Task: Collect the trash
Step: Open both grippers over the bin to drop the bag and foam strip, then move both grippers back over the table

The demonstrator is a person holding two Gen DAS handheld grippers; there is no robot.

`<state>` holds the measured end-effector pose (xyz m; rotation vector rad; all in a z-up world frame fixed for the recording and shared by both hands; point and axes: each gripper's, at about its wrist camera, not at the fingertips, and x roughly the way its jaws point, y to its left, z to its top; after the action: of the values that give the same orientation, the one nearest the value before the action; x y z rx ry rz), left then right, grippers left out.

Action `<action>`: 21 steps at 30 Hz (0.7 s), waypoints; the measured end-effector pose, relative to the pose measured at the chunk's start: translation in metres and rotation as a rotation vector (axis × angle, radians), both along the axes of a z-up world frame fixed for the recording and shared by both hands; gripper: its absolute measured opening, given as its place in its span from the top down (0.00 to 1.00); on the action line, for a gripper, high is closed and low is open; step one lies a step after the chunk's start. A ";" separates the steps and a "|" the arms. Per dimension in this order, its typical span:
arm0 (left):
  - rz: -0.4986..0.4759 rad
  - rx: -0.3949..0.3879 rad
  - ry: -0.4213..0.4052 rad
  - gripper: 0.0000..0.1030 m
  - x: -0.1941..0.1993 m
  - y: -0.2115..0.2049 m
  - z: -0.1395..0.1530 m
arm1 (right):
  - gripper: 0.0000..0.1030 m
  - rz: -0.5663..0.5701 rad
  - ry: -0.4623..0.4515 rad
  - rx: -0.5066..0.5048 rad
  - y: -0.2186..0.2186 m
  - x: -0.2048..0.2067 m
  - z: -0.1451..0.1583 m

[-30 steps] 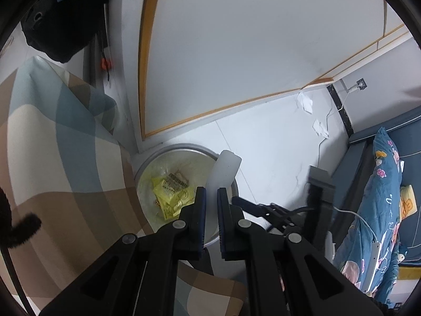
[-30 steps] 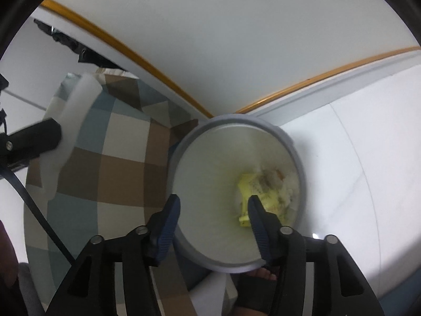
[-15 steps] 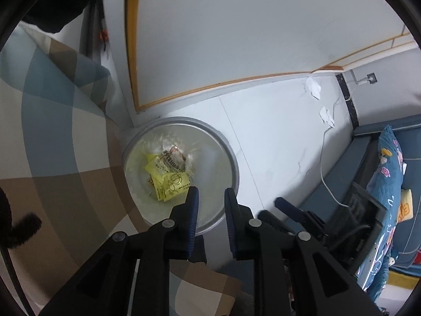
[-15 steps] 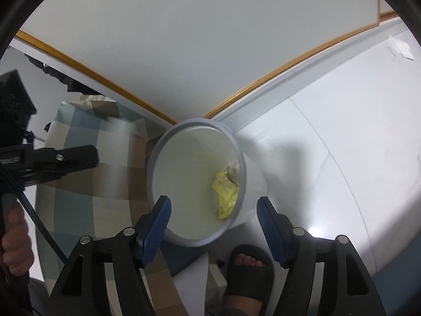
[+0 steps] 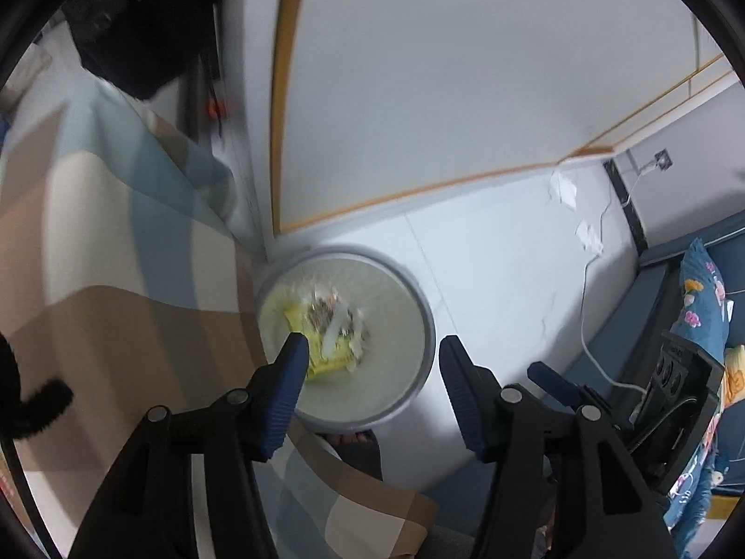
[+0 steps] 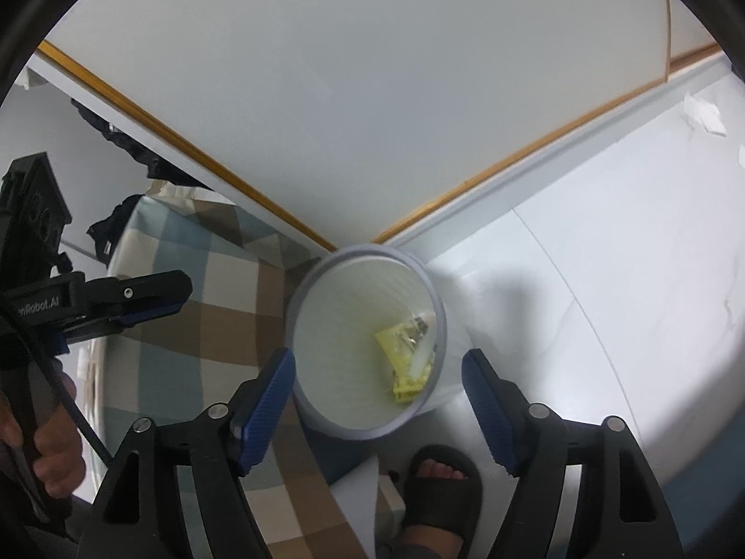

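Note:
A round grey trash bin (image 5: 419, 307) stands on the white floor beside the checked bed. It shows in the right wrist view too (image 6: 437, 298). Inside lie yellow wrappers (image 5: 321, 354) and a white piece of trash (image 5: 337, 323); the wrappers also show in the right wrist view (image 6: 402, 354). My left gripper (image 5: 370, 354) is open and empty above the bin. My right gripper (image 6: 378, 368) is open and empty, higher above the bin. The left gripper also appears at the left of the right wrist view (image 6: 153, 300).
A bed with a checked brown, blue and cream cover (image 5: 93, 242) lies left of the bin. A white cabinet with orange trim (image 5: 419, 93) stands behind it. A foot in a black slipper (image 6: 437, 480) is just in front of the bin. A blue sofa (image 5: 698, 307) is at the right.
My left gripper opened wide from shut and let the white piece go; it now lies in the bin. My right gripper opened wider and pulled up and back from the bin.

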<state>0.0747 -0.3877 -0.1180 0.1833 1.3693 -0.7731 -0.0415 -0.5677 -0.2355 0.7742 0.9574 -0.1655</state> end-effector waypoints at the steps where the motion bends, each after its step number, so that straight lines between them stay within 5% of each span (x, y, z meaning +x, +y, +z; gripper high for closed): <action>1: 0.007 0.003 -0.021 0.46 0.000 0.004 0.004 | 0.24 0.000 -0.006 -0.009 0.001 0.000 0.005; 8: 0.045 -0.009 -0.137 0.31 -0.004 0.031 0.031 | 0.19 0.004 -0.036 -0.065 0.010 0.000 0.040; 21: 0.156 -0.050 -0.295 0.30 -0.006 0.089 0.090 | 0.16 -0.021 -0.104 -0.145 0.028 -0.015 0.118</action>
<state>0.0691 -0.2989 -0.0281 0.1429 1.0705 -0.6223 -0.0563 -0.5398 -0.1174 0.6530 0.8289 -0.2091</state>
